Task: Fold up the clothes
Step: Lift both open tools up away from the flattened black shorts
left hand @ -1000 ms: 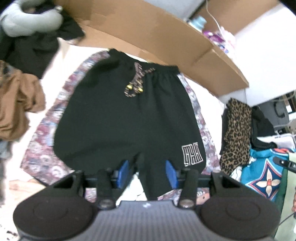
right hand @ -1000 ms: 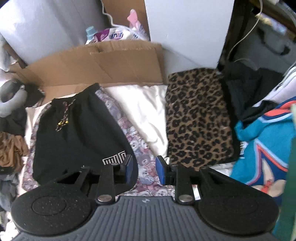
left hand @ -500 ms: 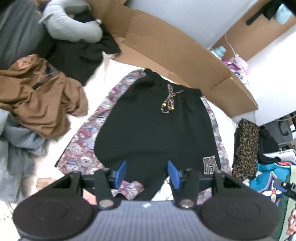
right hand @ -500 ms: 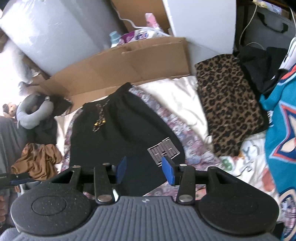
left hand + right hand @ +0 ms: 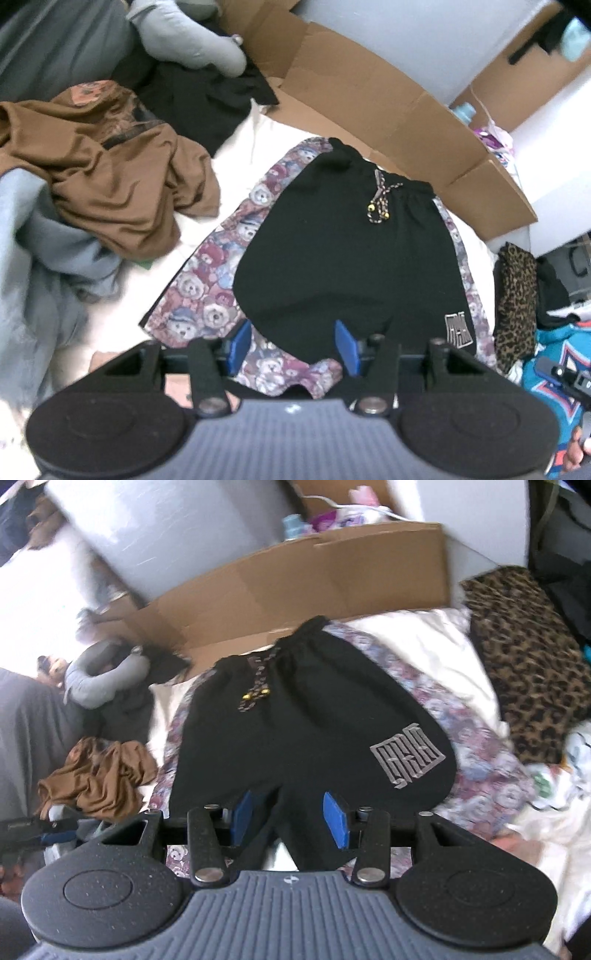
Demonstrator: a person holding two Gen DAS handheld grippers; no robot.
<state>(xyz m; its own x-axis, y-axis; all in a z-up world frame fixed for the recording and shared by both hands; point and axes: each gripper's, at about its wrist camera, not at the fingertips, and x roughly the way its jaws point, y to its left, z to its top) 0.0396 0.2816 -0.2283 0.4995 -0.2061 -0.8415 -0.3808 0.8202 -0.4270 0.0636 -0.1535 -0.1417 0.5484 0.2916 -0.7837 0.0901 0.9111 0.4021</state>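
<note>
- A white bed sheet (image 5: 236, 147) covers the work surface, with a flattened cardboard box (image 5: 388, 107) standing along its far edge against a pale wall.
- One pair of black shorts (image 5: 332, 258) lies flat in the middle of the sheet, waistband towards the cardboard, leg openings towards the cameras; in the right wrist view the same shorts (image 5: 306, 731) fill the centre.
- The shorts have side panels printed with teddy bears (image 5: 207, 288) in pink, blue and grey, one panel down each outer edge.
- One patterned drawstring (image 5: 380, 199) with yellow beads hangs from the gathered elastic waist.
- One grey angular logo (image 5: 410, 755) sits on one leg near the hem.
- The black cloth looks matt and smooth, with rounded leg hems.
- The left gripper (image 5: 291, 345) hovers over the near hem, its two blue pads apart with nothing pressed between them.
- The right gripper (image 5: 288, 818) hangs over the crotch of the shorts; its jaws have just been opening and grasp nothing.
- Around the shorts: one crumpled brown garment (image 5: 103, 173), one grey neck pillow (image 5: 192, 40) on dark cloth, one leopard-print piece (image 5: 528, 657), one teal printed fabric (image 5: 554, 369).
</note>
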